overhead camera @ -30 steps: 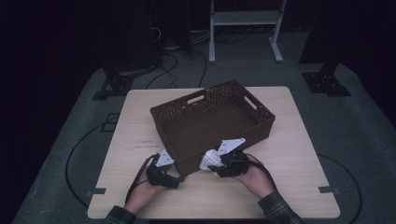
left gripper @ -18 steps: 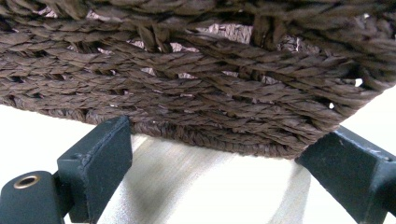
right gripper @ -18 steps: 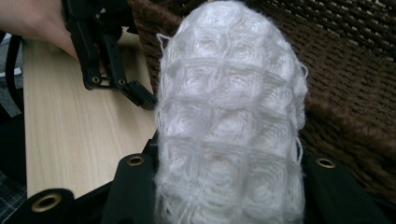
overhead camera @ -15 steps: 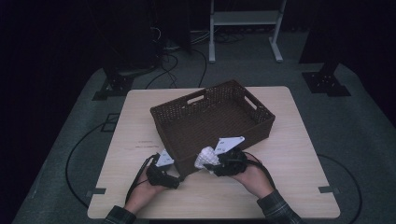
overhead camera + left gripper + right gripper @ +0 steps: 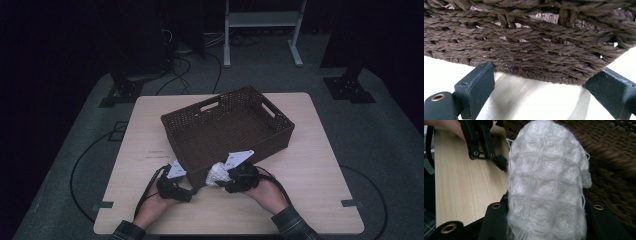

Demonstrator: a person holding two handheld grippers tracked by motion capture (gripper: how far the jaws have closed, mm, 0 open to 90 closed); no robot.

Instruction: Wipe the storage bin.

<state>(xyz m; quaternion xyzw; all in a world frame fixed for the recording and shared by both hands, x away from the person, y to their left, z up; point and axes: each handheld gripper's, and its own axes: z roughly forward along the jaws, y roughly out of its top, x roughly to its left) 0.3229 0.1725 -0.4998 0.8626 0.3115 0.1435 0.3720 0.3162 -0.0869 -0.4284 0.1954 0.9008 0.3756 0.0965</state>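
Note:
A dark brown woven basket (image 5: 272,140) stands slantwise on the wooden table (image 5: 310,165). At its near corner my right gripper (image 5: 220,181) is shut on a rolled white waffle-weave cloth (image 5: 215,174); in the right gripper view the cloth (image 5: 546,182) bulges up between the jaws, with the right gripper (image 5: 544,222) close to the basket (image 5: 616,157). My left gripper (image 5: 189,194) lies low on the table just left of it. In the left gripper view the left gripper (image 5: 544,93) stands open, jaws wide apart, facing the basket wall (image 5: 529,45) with nothing gripped.
The basket's inside looks empty, with handle slots in its end walls. The person's hands (image 5: 270,192) come in over the table's near edge. Cables (image 5: 150,182) trail from both grippers. The left gripper (image 5: 485,150) sits over bare table (image 5: 464,192) in the right gripper view.
The right gripper with the white cloth has shifted slightly left along the basket's near wall, toward the left gripper. The left gripper has stayed put.

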